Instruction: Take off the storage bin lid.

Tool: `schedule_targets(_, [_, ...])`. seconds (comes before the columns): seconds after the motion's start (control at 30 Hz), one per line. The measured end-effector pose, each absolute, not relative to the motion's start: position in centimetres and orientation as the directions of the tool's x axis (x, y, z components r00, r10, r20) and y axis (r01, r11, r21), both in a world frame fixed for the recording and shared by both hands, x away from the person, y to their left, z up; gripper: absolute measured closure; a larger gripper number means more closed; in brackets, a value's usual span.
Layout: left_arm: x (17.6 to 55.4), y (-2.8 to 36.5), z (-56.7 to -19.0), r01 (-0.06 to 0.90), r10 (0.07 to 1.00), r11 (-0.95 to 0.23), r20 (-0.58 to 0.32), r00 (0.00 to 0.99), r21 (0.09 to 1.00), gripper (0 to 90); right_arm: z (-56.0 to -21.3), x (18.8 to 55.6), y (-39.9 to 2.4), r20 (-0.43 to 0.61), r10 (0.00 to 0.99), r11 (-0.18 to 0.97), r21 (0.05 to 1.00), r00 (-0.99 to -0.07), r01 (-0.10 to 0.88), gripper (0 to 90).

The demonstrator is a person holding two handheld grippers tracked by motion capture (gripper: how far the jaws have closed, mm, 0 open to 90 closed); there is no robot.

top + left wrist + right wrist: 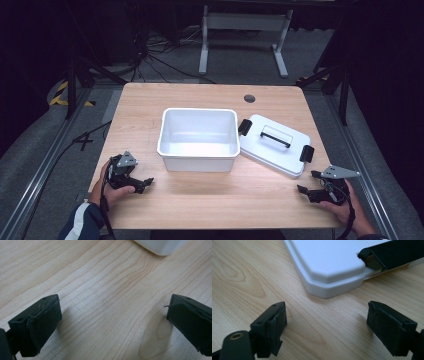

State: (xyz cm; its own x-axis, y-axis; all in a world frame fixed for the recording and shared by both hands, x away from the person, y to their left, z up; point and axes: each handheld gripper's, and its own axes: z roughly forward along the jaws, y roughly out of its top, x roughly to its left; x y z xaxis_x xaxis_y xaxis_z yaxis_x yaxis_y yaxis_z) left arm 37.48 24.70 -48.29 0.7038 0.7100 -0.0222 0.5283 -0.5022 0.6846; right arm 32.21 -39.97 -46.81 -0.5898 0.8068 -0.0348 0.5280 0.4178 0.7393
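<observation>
Both tongs rest low on the counter, nothing picked up yet.

The left tongs [145, 182] and right tongs [303, 190] are spread wide and hold nothing. The white lid [277, 145] lies just right of the empty box [198, 135], leaning against it. Next, I think, the right tongs must reach its black handle [275, 136].

Both grippers are black: the left gripper [145, 182] and the right gripper [301, 182] each carry a grey three-cornered plate and a trailing black cable. Their fingers [274, 326] wear frayed dark padding. The left sleeve [82, 222] is navy with white.
</observation>
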Motion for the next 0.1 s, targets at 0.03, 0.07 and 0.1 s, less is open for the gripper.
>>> schedule_targets(0.03, [37.48,24.70,-48.29,0.529,0.710,-0.502,-0.022,0.704,0.684,0.2,-46.81,32.21,-39.97,-0.035,0.807,0.417,0.739,-0.590,0.528,16.6])
schedule_targets(0.07, [37.49,24.69,-48.30,0.528,0.710,-0.501,-0.023,0.704,0.685,0.2,-46.80,32.22,-39.97,-0.034,0.807,0.417,0.739,-0.589,0.529,16.6])
schedule_targets(0.1, [37.49,24.69,-48.30,0.528,0.710,-0.501,-0.023,0.704,0.685,0.2,-46.79,32.21,-39.98,-0.034,0.807,0.418,0.738,-0.589,0.530,16.6])
